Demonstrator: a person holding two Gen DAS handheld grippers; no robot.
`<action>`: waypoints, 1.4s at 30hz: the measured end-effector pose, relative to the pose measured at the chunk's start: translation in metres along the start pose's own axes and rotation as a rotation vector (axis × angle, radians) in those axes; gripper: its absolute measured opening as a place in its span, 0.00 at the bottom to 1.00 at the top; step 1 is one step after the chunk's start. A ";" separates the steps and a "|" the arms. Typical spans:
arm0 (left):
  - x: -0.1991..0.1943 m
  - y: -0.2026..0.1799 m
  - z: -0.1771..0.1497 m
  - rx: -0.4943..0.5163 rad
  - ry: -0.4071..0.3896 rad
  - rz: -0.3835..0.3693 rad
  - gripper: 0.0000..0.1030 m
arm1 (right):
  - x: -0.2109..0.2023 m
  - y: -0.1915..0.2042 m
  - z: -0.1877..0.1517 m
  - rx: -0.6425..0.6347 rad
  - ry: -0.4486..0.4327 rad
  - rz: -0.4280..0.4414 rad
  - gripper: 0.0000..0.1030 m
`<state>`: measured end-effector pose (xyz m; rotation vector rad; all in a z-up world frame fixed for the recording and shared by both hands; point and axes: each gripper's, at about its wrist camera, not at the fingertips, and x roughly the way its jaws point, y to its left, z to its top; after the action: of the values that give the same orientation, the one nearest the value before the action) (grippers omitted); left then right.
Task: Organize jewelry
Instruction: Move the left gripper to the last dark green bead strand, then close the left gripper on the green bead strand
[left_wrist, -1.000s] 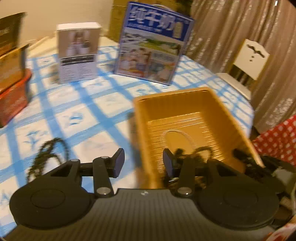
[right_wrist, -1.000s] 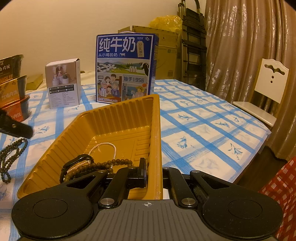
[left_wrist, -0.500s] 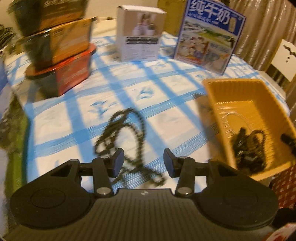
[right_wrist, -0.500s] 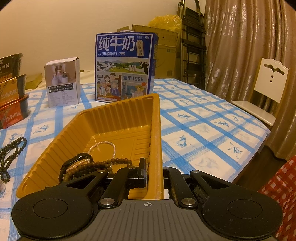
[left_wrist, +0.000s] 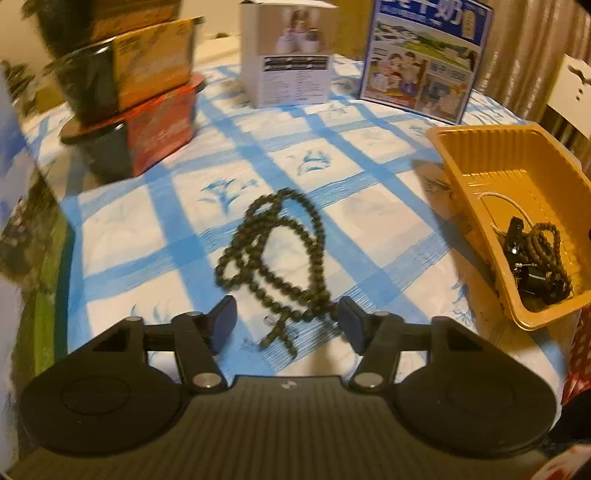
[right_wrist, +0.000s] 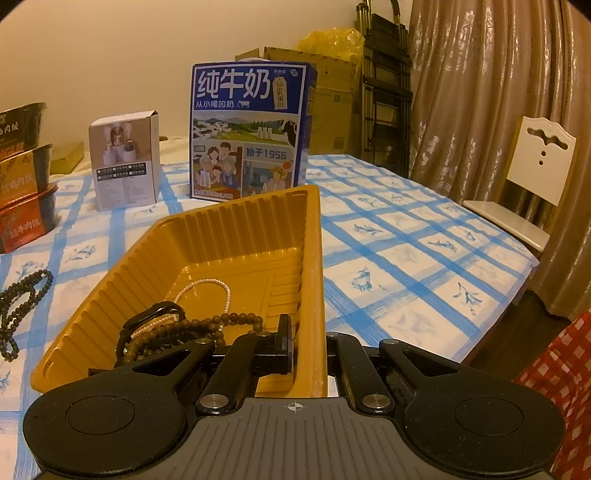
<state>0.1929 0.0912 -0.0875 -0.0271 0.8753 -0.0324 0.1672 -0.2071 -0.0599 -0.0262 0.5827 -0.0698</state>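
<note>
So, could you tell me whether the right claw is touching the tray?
Touching: the right wrist view shows the right claw clamped on the tray wall.

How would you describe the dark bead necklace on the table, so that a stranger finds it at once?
On the blue-checked tablecloth, look left of the yellow tray. The dark bead necklace lies there in loose loops before the open left gripper. It alone lies outside the tray.
</note>
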 end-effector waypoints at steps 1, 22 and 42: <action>0.002 -0.002 0.000 0.008 -0.003 -0.004 0.58 | 0.000 -0.001 -0.001 0.000 0.001 -0.001 0.05; 0.046 0.009 0.025 0.029 -0.042 0.062 0.71 | 0.002 -0.001 -0.001 -0.006 0.020 -0.004 0.05; 0.062 -0.014 0.023 0.153 -0.046 -0.017 0.13 | 0.003 0.000 0.000 -0.009 0.021 -0.004 0.05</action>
<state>0.2496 0.0750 -0.1199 0.1070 0.8243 -0.1144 0.1696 -0.2071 -0.0616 -0.0357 0.6043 -0.0718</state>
